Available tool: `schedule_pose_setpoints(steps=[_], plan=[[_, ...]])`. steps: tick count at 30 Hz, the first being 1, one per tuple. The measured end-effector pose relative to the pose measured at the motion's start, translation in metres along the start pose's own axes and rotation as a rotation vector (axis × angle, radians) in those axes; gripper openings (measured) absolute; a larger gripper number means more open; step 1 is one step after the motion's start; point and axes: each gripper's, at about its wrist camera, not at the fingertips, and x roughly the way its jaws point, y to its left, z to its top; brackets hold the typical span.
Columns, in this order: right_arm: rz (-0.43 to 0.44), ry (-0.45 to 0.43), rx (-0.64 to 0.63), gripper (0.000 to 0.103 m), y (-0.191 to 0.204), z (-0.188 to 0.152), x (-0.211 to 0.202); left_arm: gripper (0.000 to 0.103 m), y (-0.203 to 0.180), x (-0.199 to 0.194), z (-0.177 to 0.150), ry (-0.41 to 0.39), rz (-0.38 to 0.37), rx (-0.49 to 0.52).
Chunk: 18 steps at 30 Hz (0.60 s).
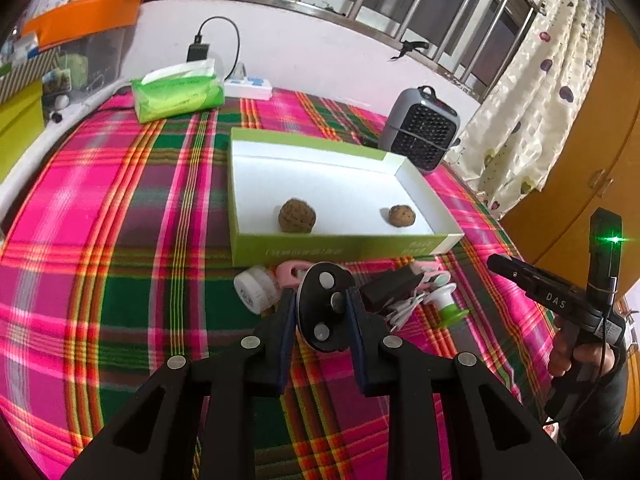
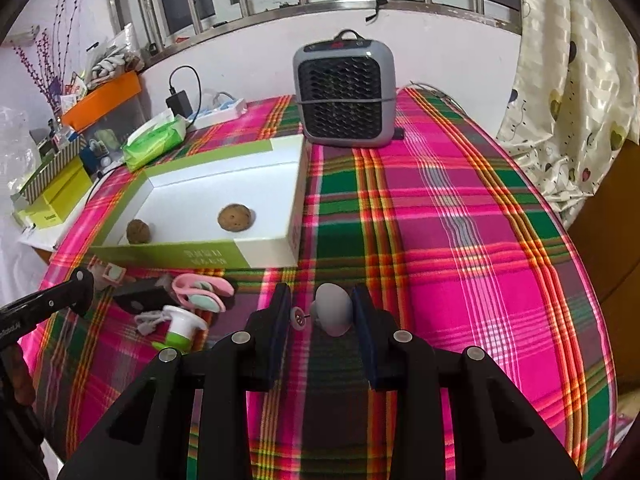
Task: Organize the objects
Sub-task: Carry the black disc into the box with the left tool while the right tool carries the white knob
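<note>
A green-and-white open box lies on the plaid cloth with two walnuts inside. Before its front wall lies a small heap: a white round pot, a pink clip, a black charger with white cable, and a green-and-white spool. My left gripper is over this heap, its pads pressed on a black oval disc with silver rivets. My right gripper, right of the heap, holds a grey egg-shaped piece with a small round knob at its left.
A grey fan heater stands behind the box at the right. A green tissue pack and a white power strip sit at the back left. Storage boxes crowd the left edge; a curtain hangs on the right.
</note>
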Motion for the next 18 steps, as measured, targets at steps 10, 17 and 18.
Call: schedule_pose_setpoints(steps=[10, 17, 18], plan=[[0.047, -0.042, -0.052, 0.033, 0.021, 0.031, -0.001, 0.022, -0.002, 0.002, 0.031, -0.026, -0.016, 0.037], [0.083, -0.032, -0.094, 0.033, 0.037, 0.056, 0.021, 0.022, 0.007, 0.022, 0.059, -0.018, -0.02, 0.034], [0.081, -0.029, -0.099, 0.033, 0.038, 0.06, 0.025, 0.022, 0.008, 0.026, 0.062, -0.015, -0.023, 0.035]])
